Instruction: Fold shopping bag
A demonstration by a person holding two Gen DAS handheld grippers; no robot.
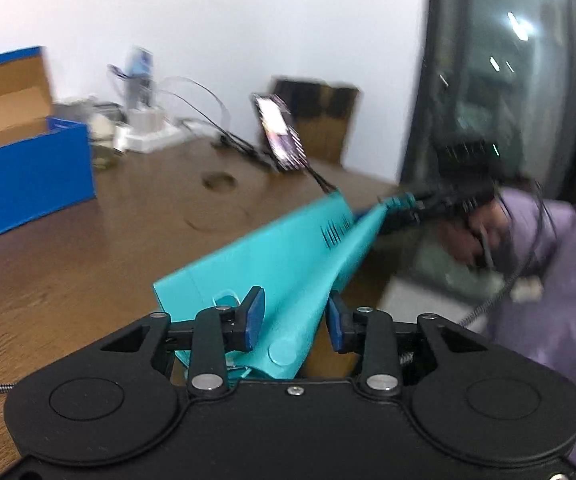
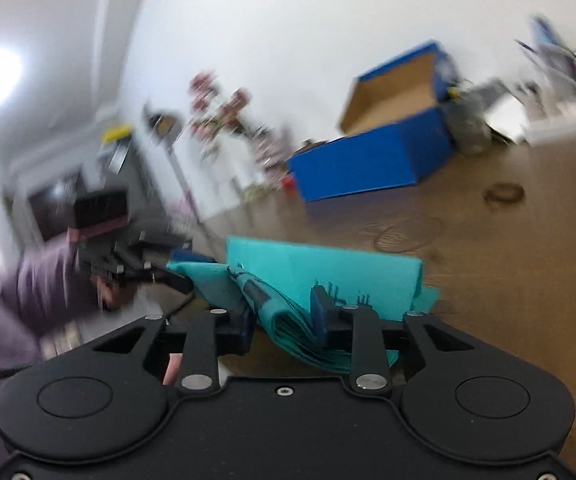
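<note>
A teal shopping bag (image 1: pixel 280 256) hangs stretched in the air over the wooden table (image 1: pixel 88 260), creased lengthwise, with black print near its far end. In the left wrist view, my left gripper (image 1: pixel 295 320) is shut on the bag's near end, the fabric filling the gap between its blue pads. My right gripper (image 1: pixel 401 202) pinches the far corner. In the right wrist view, the right gripper (image 2: pixel 282 326) clamps a bunched bundle of the bag (image 2: pixel 327 268). The left gripper (image 2: pixel 168 268) holds the opposite end.
An open blue cardboard box (image 1: pixel 28 184) stands at the table's left. A phone on a stand (image 1: pixel 282 136), cables and a white power strip (image 1: pixel 148 136) sit at the back. A person's hand (image 1: pixel 471 236) and purple sleeve (image 1: pixel 567 280) are at the right, before a glass door (image 1: pixel 507 80).
</note>
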